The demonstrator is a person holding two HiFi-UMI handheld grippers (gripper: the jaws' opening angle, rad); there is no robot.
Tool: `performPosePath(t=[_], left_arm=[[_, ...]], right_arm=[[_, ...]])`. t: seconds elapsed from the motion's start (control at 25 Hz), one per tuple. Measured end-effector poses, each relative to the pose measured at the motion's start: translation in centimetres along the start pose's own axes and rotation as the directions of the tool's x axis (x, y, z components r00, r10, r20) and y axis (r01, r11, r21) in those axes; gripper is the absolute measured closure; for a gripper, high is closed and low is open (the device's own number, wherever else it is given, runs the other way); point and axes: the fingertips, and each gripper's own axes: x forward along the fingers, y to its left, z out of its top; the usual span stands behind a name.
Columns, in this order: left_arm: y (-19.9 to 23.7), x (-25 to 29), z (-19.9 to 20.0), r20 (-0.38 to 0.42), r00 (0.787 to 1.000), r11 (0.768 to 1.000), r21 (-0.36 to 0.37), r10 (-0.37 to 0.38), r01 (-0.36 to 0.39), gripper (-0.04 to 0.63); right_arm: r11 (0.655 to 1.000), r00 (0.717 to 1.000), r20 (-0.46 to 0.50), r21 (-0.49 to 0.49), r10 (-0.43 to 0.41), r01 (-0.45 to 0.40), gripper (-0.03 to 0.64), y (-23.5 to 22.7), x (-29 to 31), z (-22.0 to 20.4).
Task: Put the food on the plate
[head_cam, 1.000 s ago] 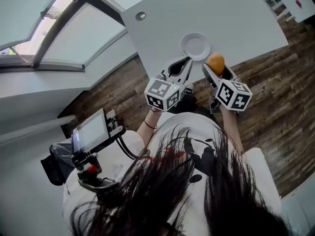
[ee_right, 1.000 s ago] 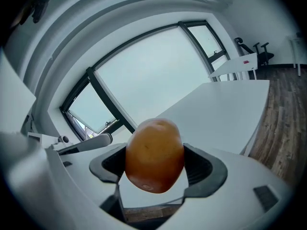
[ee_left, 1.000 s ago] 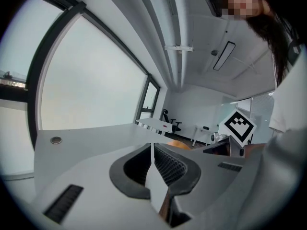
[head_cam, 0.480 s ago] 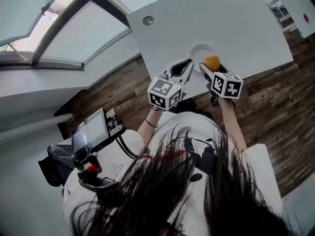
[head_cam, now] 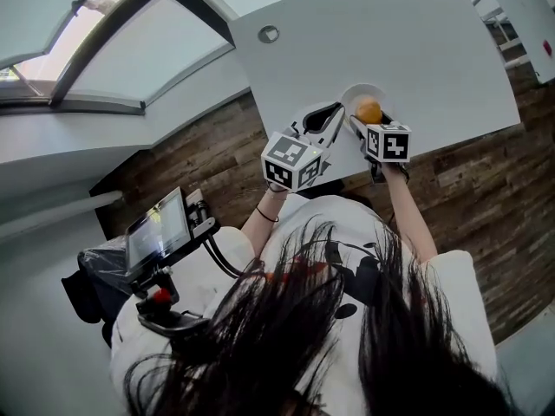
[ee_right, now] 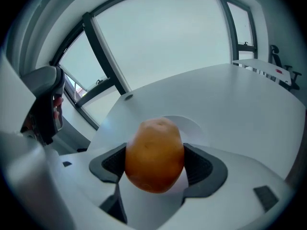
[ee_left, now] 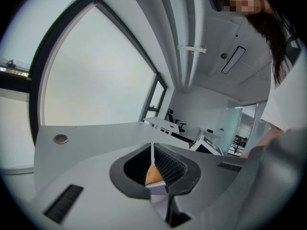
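Grips the smooth round orange food item (ee_right: 154,155) in the right tongs (ee_right: 154,169), over the small round white plate (ee_right: 194,127) near the edge of the pale grey table (head_cam: 425,46). Shows the left tongs (ee_left: 152,153) pressed together, empty, just beside that plate

White table (head_cam: 416,42), wood-plank floor (head_cam: 486,180), large daylit windows (head_cam: 130,59)

Round orange food (ee_right: 154,157) had matt, faintly dimpled skin. Round white plate (ee_right: 194,128) looked smooth. Pale grey tabletop (head_cam: 416,42) was smooth, matt. Brown plank floor (head_cam: 468,172) showed rough wood grain.
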Motion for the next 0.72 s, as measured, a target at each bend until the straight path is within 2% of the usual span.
performPosePath(t=[0.72], left_arm=[[0.39, -0.04, 0.12, 0.007, 1.0, 1.0, -0.02, 0.016, -0.015, 0.589]], right_arm=[[0.999, 0.999, -0.04, -0.04, -0.013, 0.011, 0.255, -0.37, 0.75, -0.39]])
